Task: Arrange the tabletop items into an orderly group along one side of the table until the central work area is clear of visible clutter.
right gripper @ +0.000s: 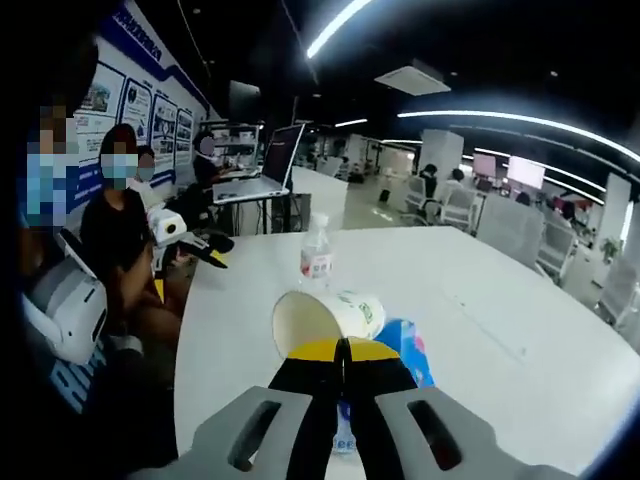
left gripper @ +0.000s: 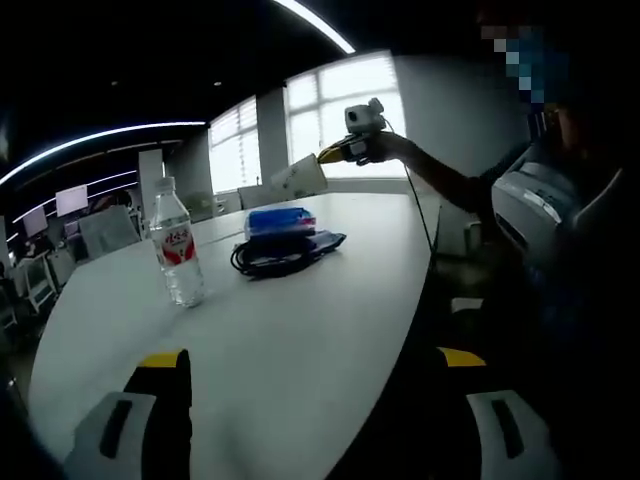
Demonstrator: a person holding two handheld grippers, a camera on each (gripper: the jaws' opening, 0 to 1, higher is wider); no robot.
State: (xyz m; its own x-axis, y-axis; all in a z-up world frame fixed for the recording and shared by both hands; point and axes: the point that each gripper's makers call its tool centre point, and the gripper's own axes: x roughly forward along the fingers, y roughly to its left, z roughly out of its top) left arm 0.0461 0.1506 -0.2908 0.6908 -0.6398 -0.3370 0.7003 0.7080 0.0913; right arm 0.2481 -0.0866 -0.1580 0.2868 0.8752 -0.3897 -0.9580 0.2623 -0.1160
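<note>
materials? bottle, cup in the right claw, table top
Bottle: clear plastic, likely; see-through glossy body, red-and-white label, white cap.
Cup: looks like paper; matte off-white inside, green print outside, held on its side, its rim pinched by the shut right claw.
Table top: smooth white, faint sheen; laminate or painted board, can't tell which.

White table [left gripper: 300,340] with water bottle [left gripper: 177,243], blue pack [left gripper: 281,221] and black cable [left gripper: 272,262].
</note>
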